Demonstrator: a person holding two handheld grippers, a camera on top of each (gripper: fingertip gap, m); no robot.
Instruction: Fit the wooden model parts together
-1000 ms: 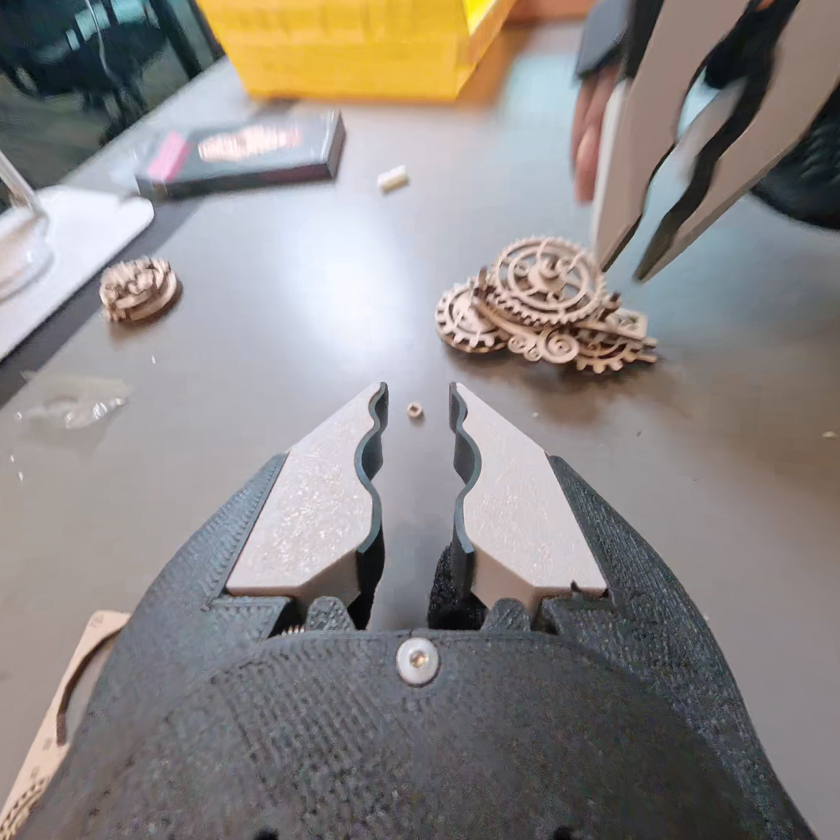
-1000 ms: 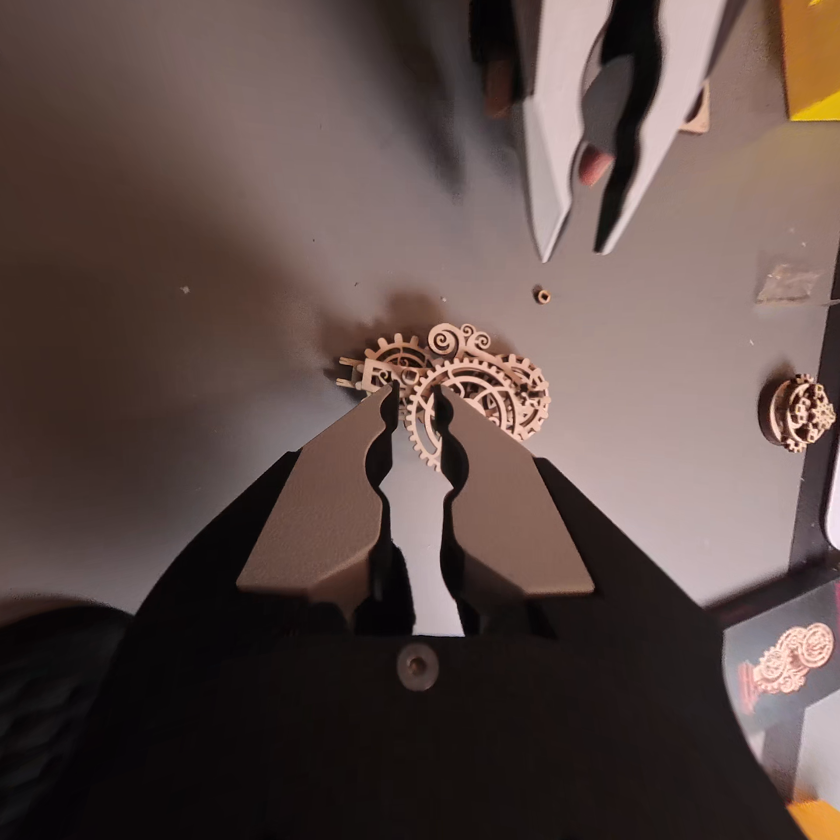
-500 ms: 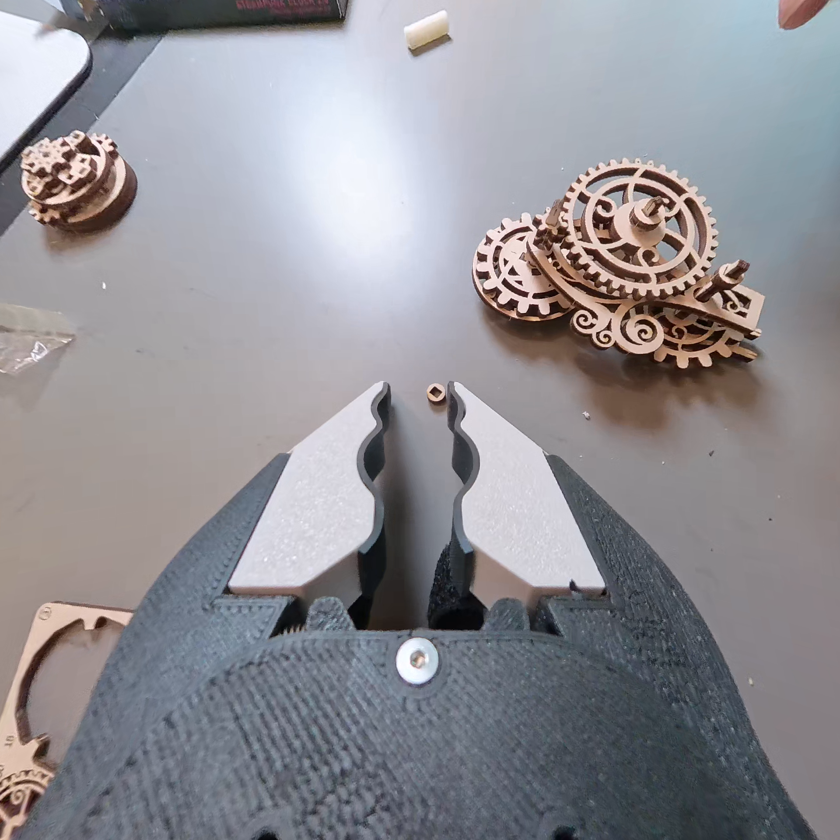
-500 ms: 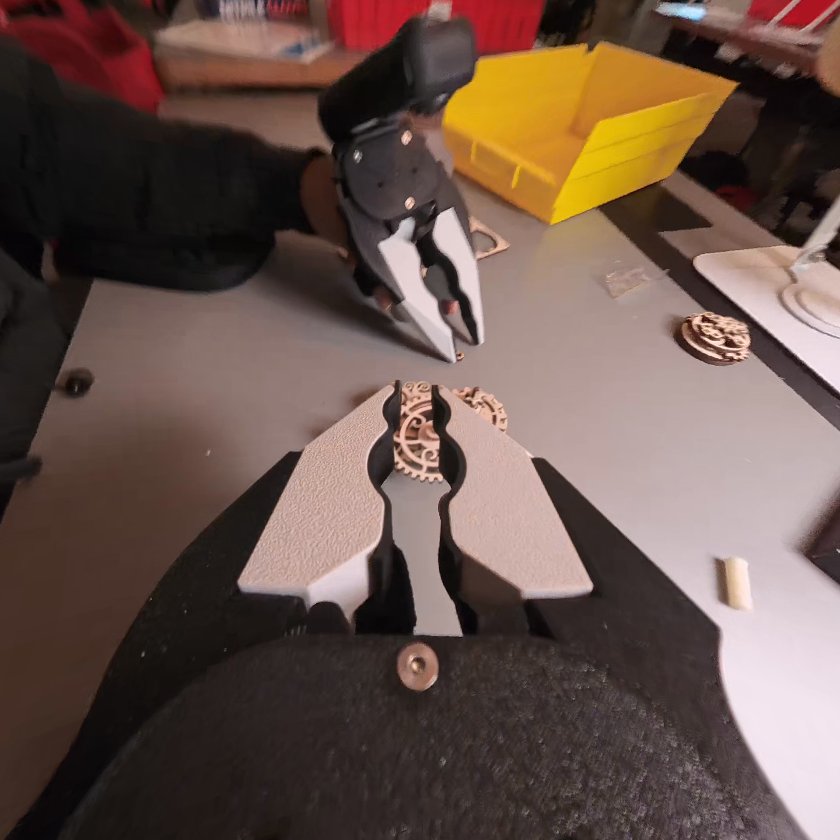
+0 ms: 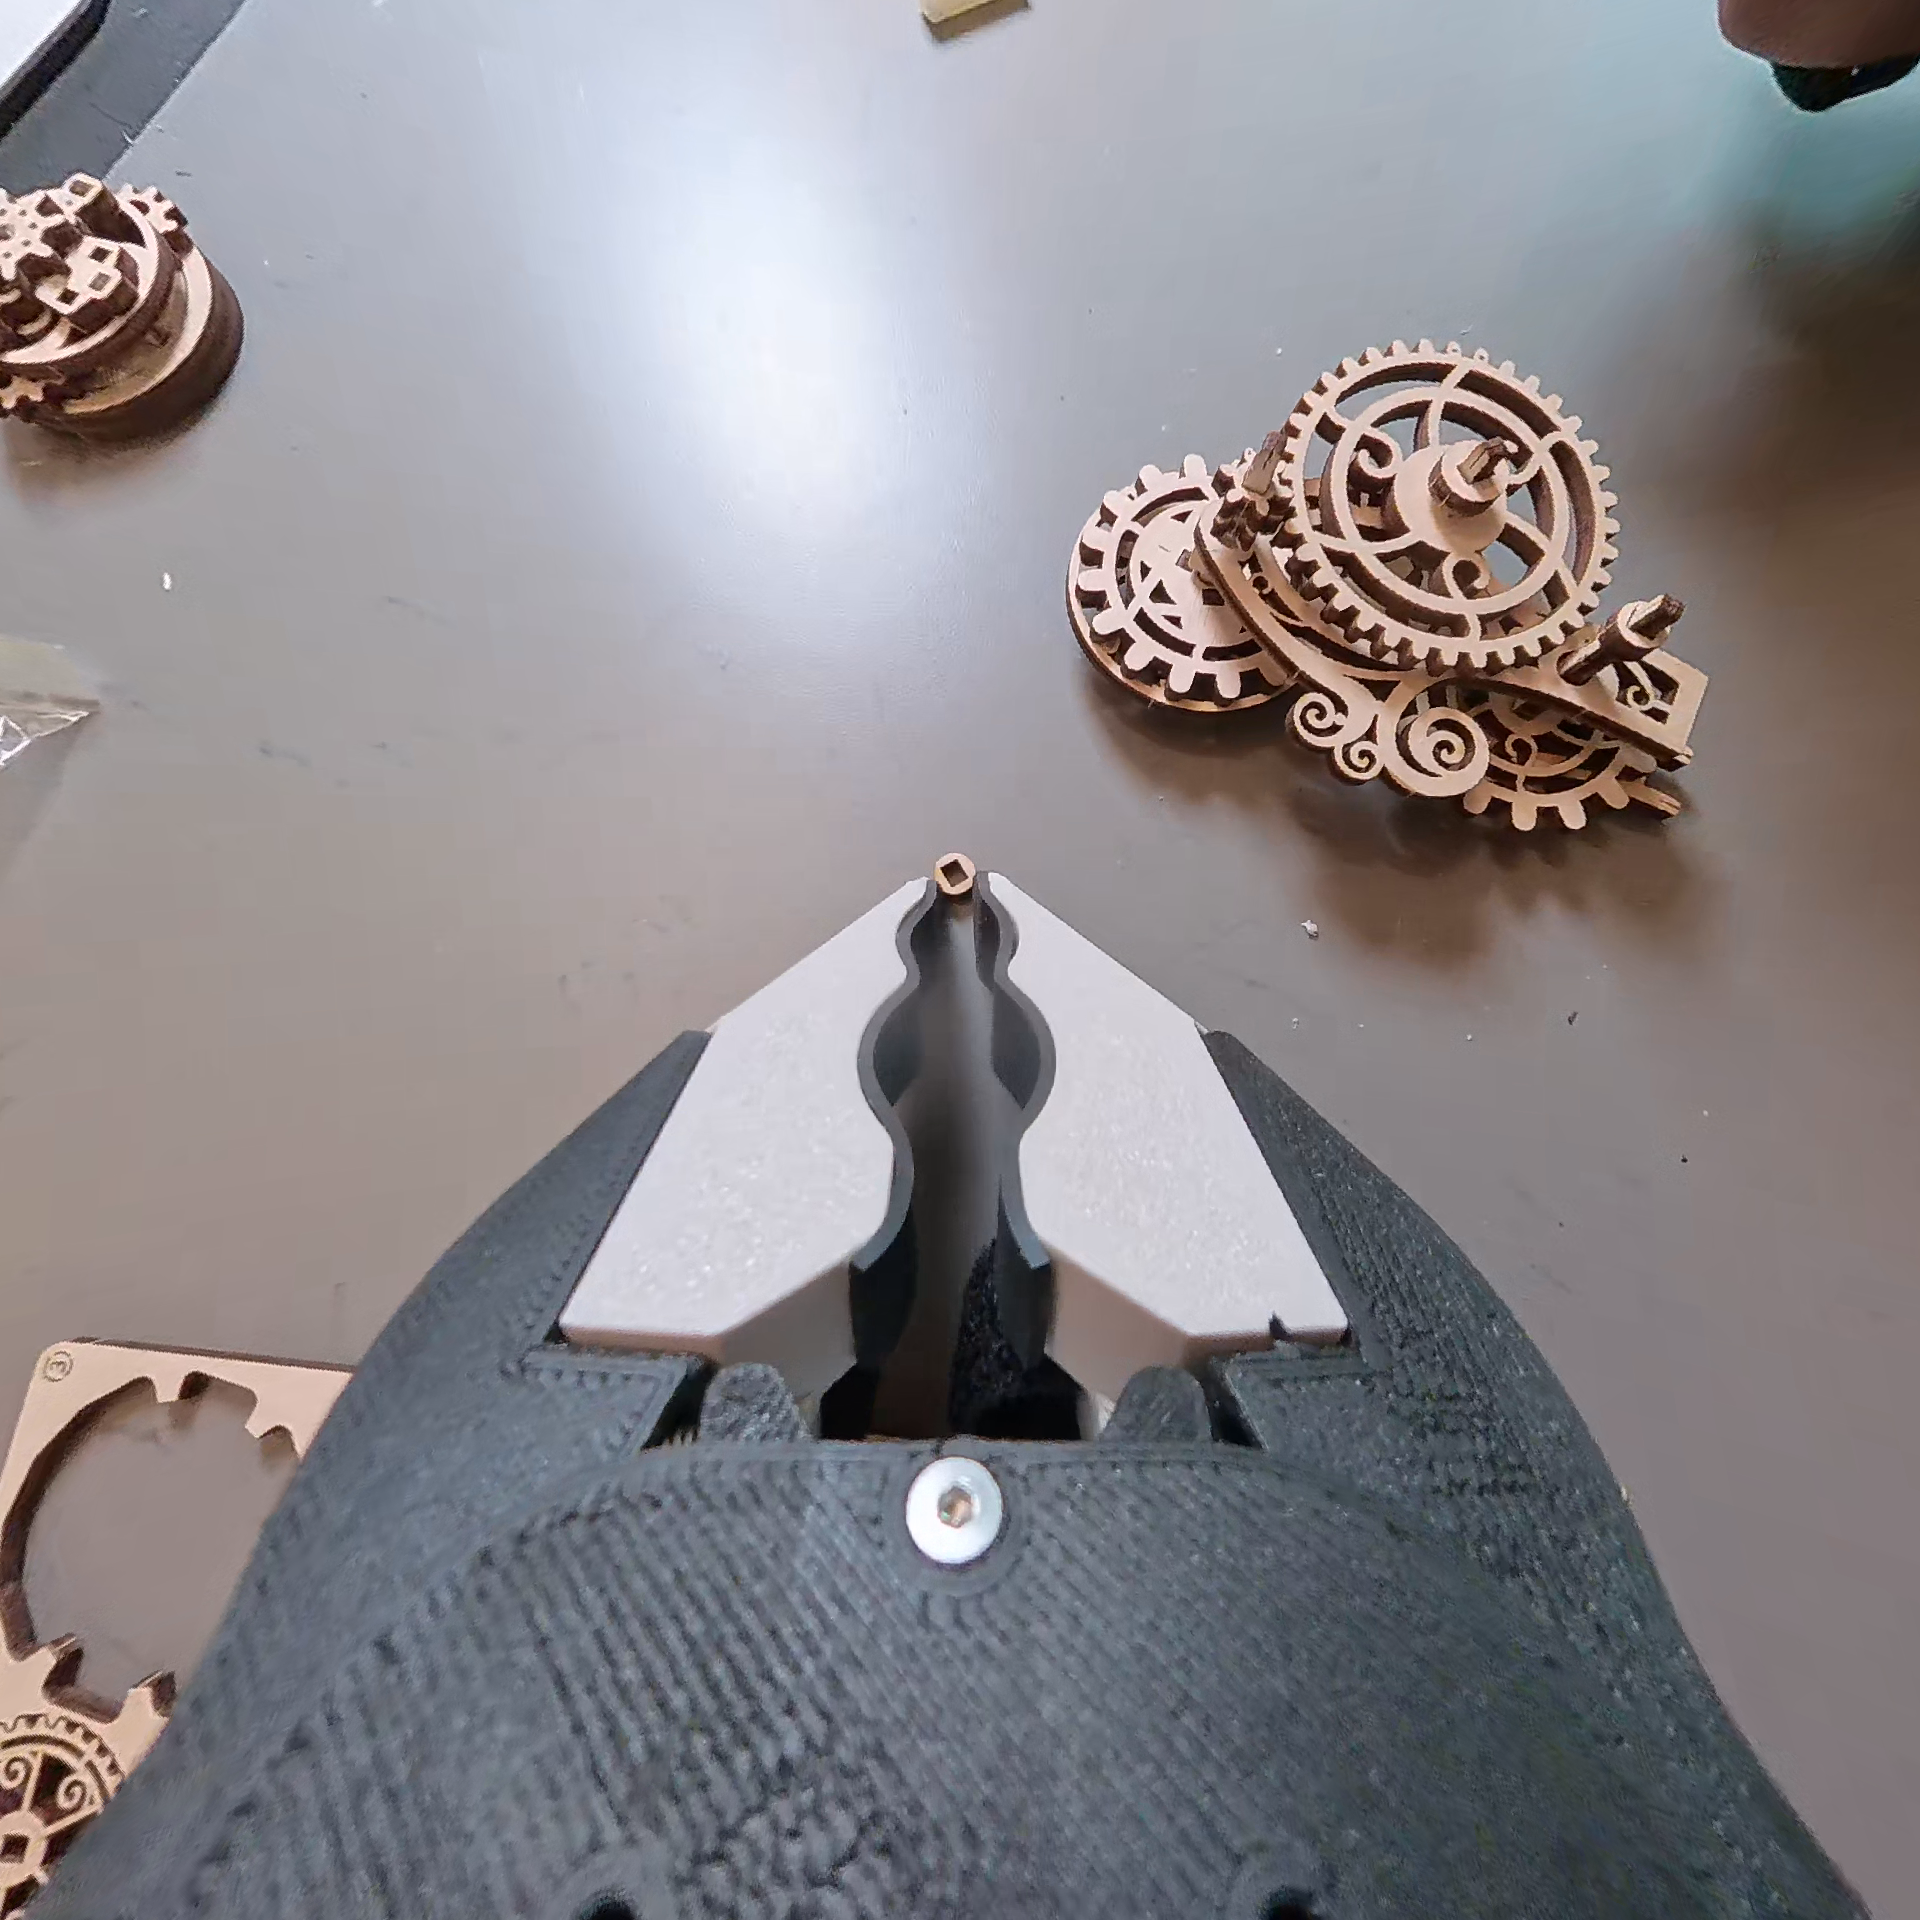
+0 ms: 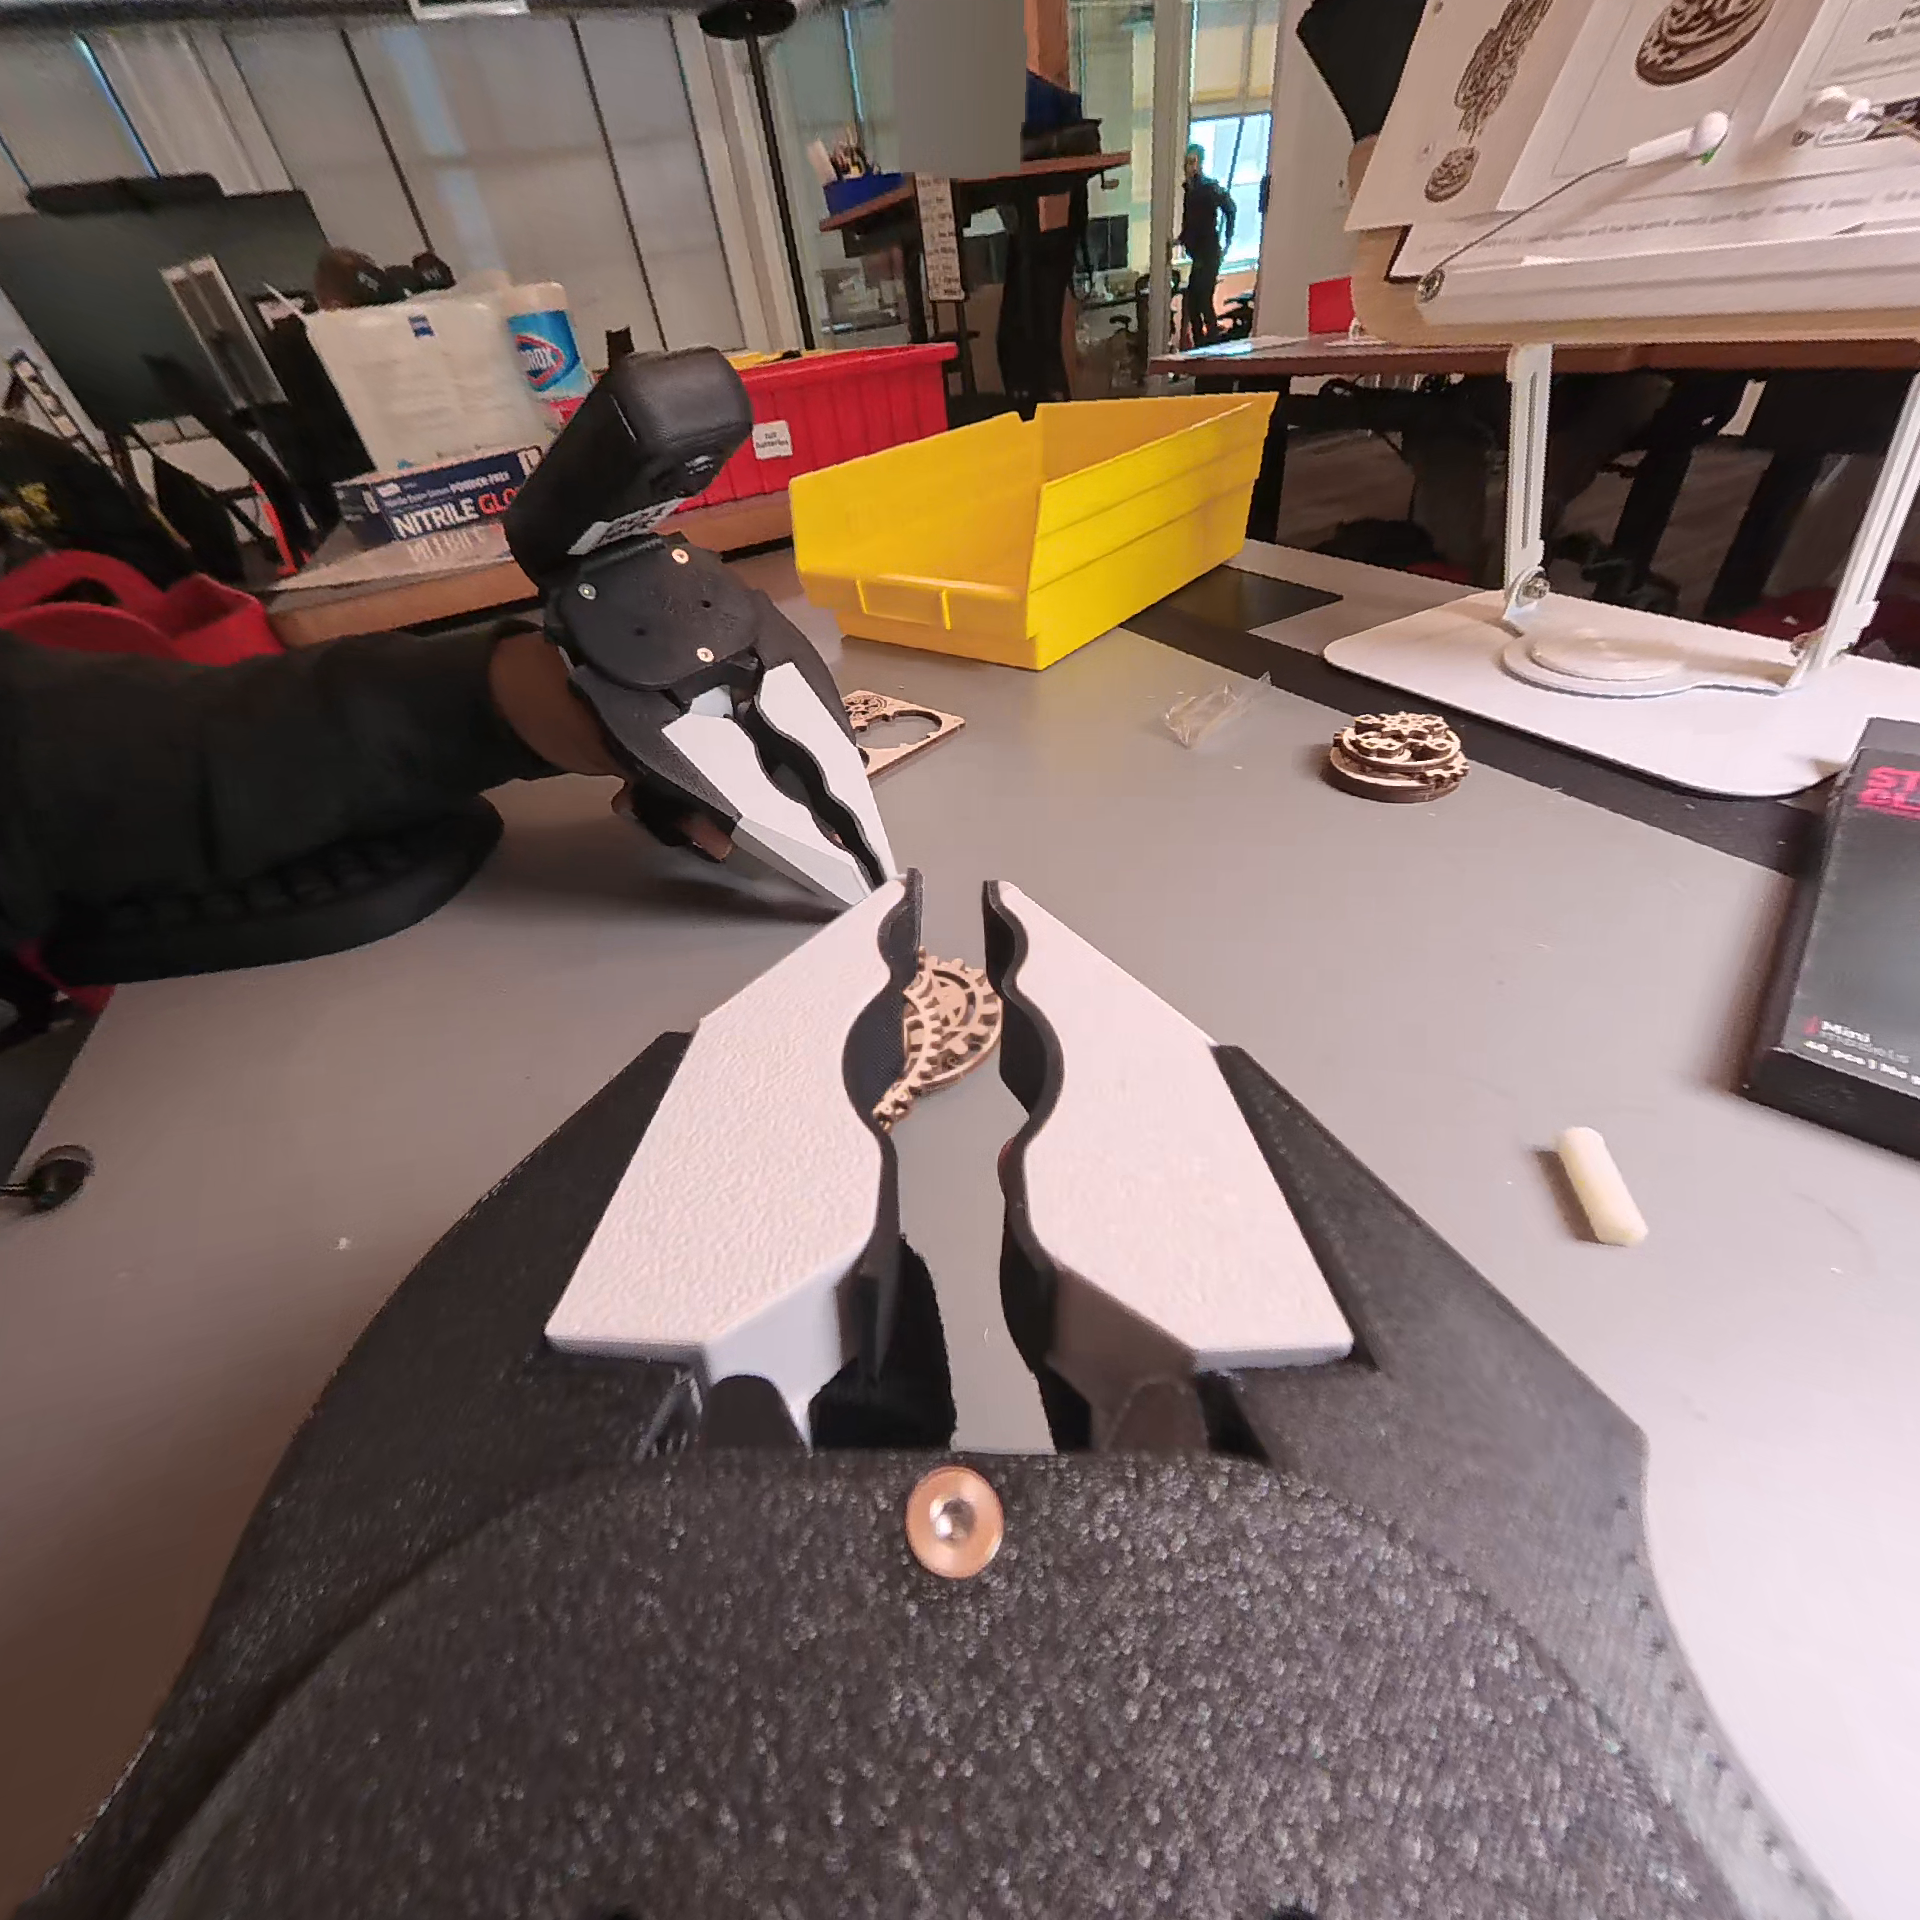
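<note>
Grey table in cluttered workshop

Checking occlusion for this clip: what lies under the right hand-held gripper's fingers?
Between its open fingers shows part of the light wooden gear assembly on the grey table; the remainder is covered.

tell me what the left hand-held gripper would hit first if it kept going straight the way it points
Apart from the tiny wooden ring pinched at its tips, the left hand-held gripper points down at bare tabletop; the gear assembly sits off to its right, so probably the table itself.
</note>
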